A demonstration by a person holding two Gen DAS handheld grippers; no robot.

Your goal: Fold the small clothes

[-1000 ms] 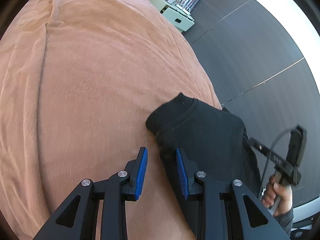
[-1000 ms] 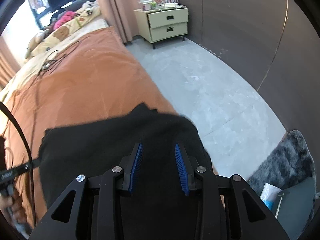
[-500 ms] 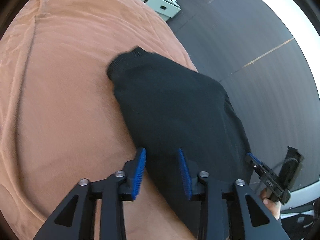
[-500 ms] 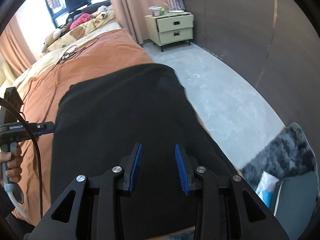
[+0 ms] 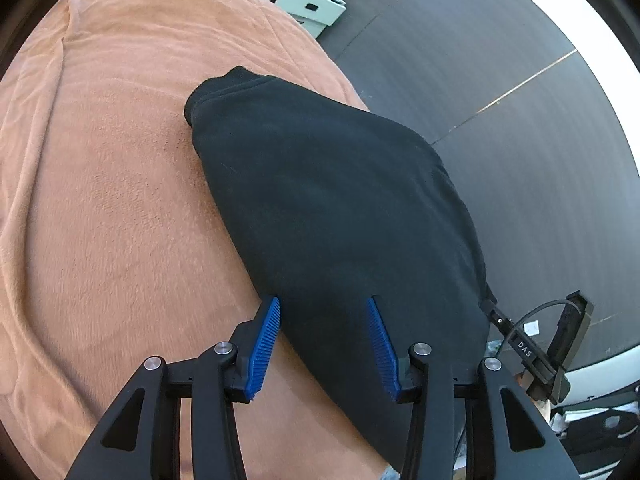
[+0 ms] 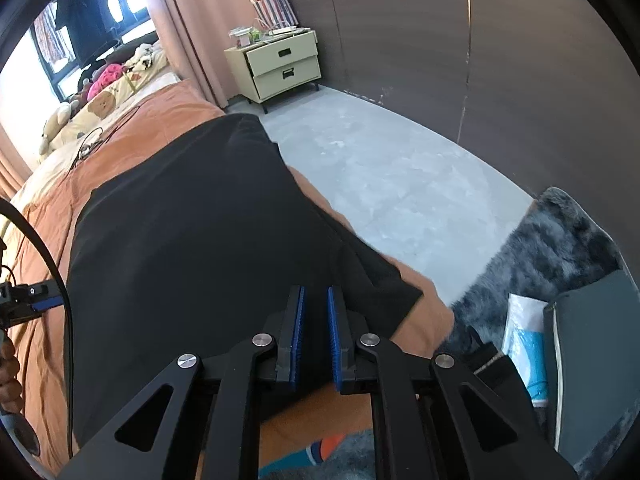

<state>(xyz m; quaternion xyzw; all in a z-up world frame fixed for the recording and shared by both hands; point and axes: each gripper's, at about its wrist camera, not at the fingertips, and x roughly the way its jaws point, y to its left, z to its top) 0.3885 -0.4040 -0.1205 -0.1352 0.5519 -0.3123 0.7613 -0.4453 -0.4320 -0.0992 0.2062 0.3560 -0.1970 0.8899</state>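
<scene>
Orange-brown blanket (image 5: 120, 200) covers the bed, and the black garment (image 5: 340, 208) lies flat on it along the bed's edge, beside the grey floor (image 6: 380, 168). Its ribbed hem end points up the bed, towards the cream nightstand (image 6: 280, 68) by the dark wall panels.

Left gripper (image 5: 324, 336) now, jaws opening, blue pads well spread, straddling the near left edge of the garment. Cloth sits in the gap, but neither pad presses on it.

Over to the right gripper (image 6: 316, 336): jaws closing, blue pads drawn almost together at the garment's near hem. A thin fold of black cloth appears to sit between them, though whether they truly bite on it I cannot tell.

From the right wrist view, the left gripper pokes in at the left edge, a hand (image 6: 8, 372) wrapped around its handle. Off the bed's corner lies a shaggy grey rug (image 6: 552, 248).
</scene>
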